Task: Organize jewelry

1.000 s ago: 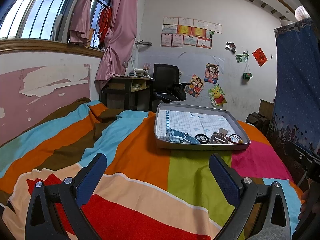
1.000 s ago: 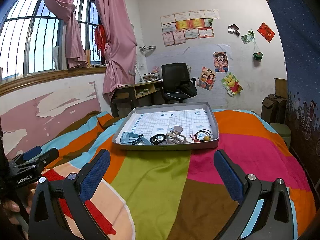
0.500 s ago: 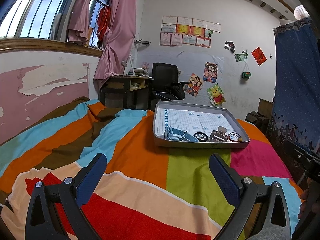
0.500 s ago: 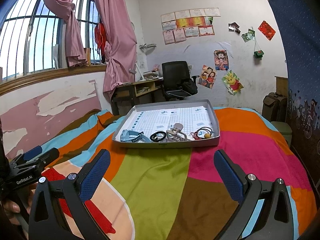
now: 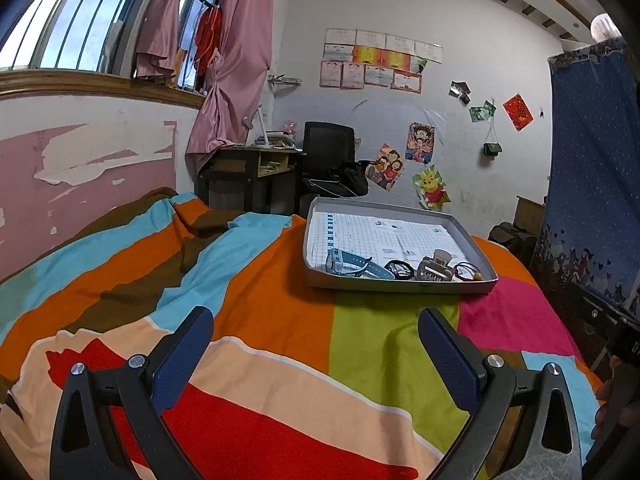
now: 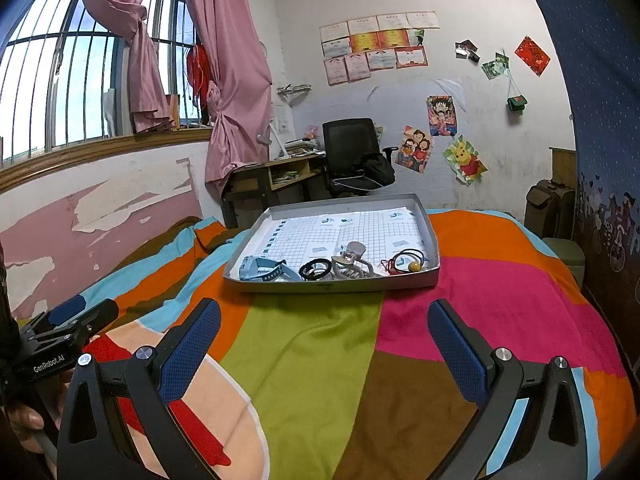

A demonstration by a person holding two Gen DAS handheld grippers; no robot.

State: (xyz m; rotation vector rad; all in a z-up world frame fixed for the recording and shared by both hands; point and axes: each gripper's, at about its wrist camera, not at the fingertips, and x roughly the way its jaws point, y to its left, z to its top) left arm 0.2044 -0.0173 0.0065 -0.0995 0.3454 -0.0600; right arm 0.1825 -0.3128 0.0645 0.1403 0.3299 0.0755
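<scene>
- Right wrist view: right gripper (image 6: pixel 324 344) spread wide, empty, facing tray (image 6: pixel 332 285) straight ahead, well apart.
- Jewelry along tray's near edge: blue watch (image 6: pixel 266 270), hair tie (image 6: pixel 316 269), claw clip (image 6: pixel 352 264), beaded cord (image 6: pixel 406 262).
- Left gripper (image 5: pixel 316 354) likewise agape, empty; tray ahead-right, no nearer.

Bed surface covered by a striped bedspread (image 5: pixel 248 320) in orange, green, pink, red, brown and light blue bands. Left wall: barred window (image 6: pixel 80 92) with pink curtains (image 6: pixel 236 80) knotted at mid-height; pink paint (image 5: pixel 80 184) below the sill peeling in patches. Against the far wall: a wooden desk (image 6: pixel 272 176) carrying papers, and a black office chair (image 6: pixel 352 152) beside it. Certificates (image 6: pixel 376 52) are fixed in rows on the far wall, cartoon posters (image 6: pixel 440 140) below them. Blue patterned curtain (image 5: pixel 592 168) hangs at right. A brown suitcase (image 6: pixel 548 208) stands near it
</scene>
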